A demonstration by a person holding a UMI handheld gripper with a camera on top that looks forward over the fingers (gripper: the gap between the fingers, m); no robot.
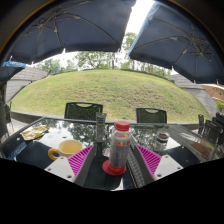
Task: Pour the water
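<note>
Where the glass table (40, 150) carries it: yellow cup (68, 148), left of fingers.
Gripper (116, 160): pink pads (82, 160) spread apart.
Bottle (120, 146): red-capped, upright between them; contact unclear.
Beyond: chairs (84, 110), grassy mound (110, 92).

A glass table (60, 130) is set outdoors under two umbrellas (70, 25); chairs (83, 110) and a grassy mound (110, 92) are seen beyond.
</note>
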